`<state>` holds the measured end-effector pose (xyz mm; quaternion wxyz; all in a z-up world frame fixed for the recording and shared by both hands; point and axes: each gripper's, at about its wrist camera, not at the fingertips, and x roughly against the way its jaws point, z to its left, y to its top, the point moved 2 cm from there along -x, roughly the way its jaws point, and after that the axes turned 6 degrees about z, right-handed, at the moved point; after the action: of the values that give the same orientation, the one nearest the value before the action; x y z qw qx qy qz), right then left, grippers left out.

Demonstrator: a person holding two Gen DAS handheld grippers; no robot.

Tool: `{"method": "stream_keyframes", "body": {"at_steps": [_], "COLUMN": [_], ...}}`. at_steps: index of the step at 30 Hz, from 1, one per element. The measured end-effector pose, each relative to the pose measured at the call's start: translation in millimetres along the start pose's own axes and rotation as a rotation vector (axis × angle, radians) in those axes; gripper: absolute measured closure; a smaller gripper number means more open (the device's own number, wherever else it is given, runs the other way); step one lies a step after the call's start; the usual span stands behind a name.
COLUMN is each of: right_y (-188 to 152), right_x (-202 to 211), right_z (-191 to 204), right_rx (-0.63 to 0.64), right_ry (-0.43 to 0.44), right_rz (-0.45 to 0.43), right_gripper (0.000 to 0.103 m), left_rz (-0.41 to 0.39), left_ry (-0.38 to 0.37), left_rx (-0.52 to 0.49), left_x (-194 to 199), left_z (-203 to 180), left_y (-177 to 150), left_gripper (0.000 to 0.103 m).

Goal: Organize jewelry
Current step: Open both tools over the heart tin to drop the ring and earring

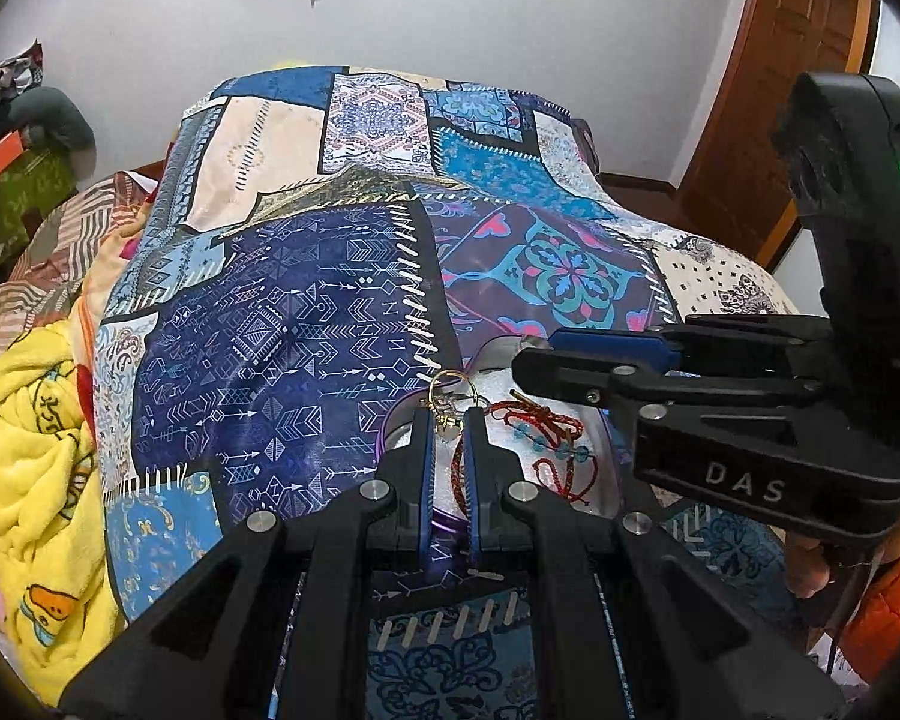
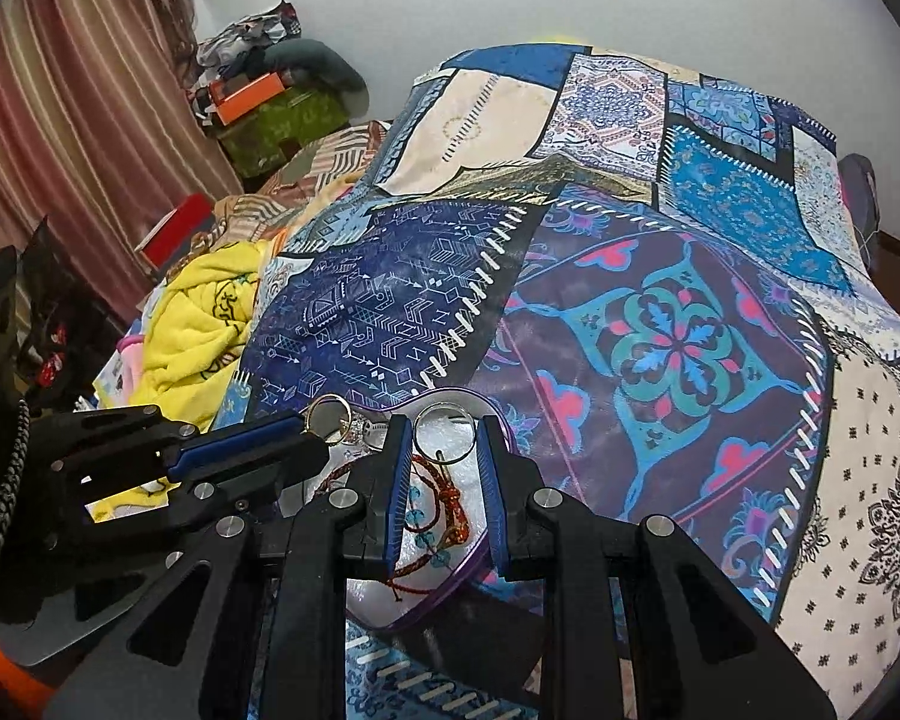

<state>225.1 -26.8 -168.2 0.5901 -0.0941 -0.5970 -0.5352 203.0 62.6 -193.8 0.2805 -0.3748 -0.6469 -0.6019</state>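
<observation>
Patchwork bedspread (image 2: 678,324) carries a white tray (image 2: 450,438) of jewelry. Left gripper (image 1: 448,420) is clamped on gold rings (image 1: 450,396). Right gripper (image 2: 441,438) stands apart over the tray.

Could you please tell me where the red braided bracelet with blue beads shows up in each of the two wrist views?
Left wrist view: the red braided bracelet lies lower centre-right on the white tray, right of the left gripper.
Right wrist view: lower centre, the bracelet shows between the right gripper fingers.
Shared landmark: the gold ring at the left gripper's tips.
</observation>
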Motion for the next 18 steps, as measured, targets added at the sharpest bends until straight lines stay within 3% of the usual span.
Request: {"method": "stream_keyframes", "body": {"at_steps": [14, 18], "right_y": [2, 4], "right_x": [0, 15], "right_z": [-2, -4], "right_rx": [-0.006, -0.017], "right_ry": [-0.018, -0.022], "right_rz": [0.008, -0.016], "right_gripper": [0.082, 0.077], "left_rz": [-0.008, -0.019], "left_ry": [0.011, 0.025], "left_rx": [-0.01, -0.001], "left_x": [6, 13], "left_z": [0, -1], "left_y": [1, 4], "left_gripper": [0.095, 0.081]}}
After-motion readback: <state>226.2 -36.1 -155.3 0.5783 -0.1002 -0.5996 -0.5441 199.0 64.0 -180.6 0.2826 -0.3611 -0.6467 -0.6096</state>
